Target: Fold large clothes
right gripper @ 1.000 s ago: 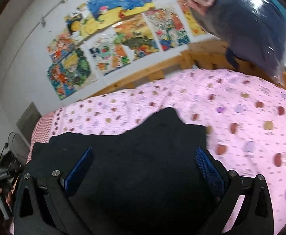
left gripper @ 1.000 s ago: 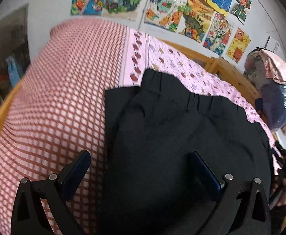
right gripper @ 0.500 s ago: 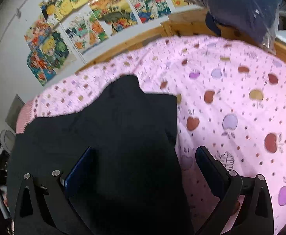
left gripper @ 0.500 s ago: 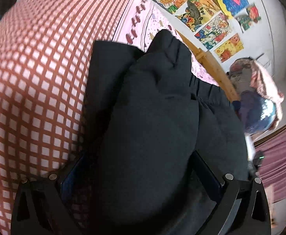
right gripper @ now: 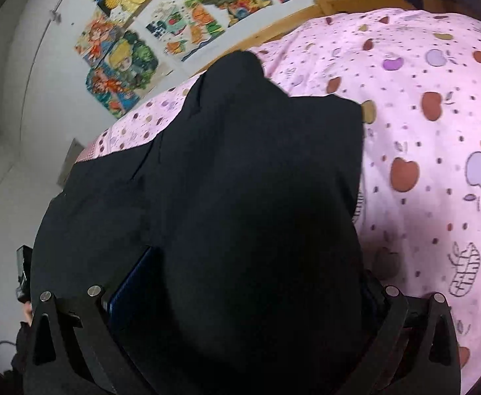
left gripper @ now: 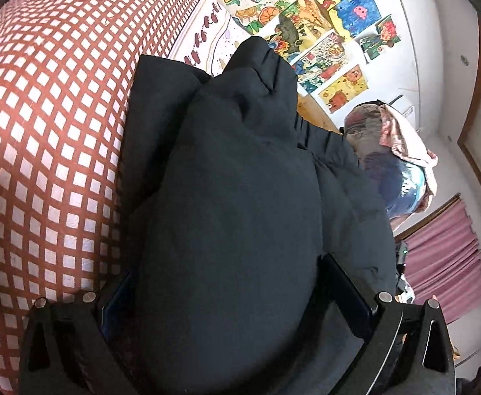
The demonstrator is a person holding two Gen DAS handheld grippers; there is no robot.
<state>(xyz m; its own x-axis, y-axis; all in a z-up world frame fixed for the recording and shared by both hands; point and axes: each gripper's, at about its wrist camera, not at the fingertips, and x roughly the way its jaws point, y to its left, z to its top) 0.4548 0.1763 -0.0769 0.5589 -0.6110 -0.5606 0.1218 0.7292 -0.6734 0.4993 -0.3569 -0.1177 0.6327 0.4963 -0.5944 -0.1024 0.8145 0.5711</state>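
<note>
A large black garment (left gripper: pixel 233 171) with a gathered elastic waistband (left gripper: pixel 319 138) lies on the bed. In the left wrist view it bulges up between the fingers of my left gripper (left gripper: pixel 233 293), which stands open; the blue pads (left gripper: pixel 349 293) sit wide apart on either side of the mound. My right gripper (right gripper: pixel 250 286) is open too, and the same black garment (right gripper: pixel 256 181) rises between its fingers. Its left pad (right gripper: pixel 131 283) shows, while cloth mostly hides the right one. A peak of fabric (right gripper: pixel 237 65) points toward the wall.
The bed has a red-checked cover (left gripper: pixel 42 131) on the left and a pink apple-print sheet (right gripper: pixel 438 131) on the right. A wooden bed frame (right gripper: pixel 306 16) runs under wall posters (left gripper: pixel 306 33). A bagged bundle of bedding (left gripper: pixel 395 164) and a pink curtain (left gripper: pixel 444 263) stand at the right.
Both grippers have moved lower and further in over the black garment. The cloth now mounds up between each pair of fingers. The fingers have stayed wide apart.
</note>
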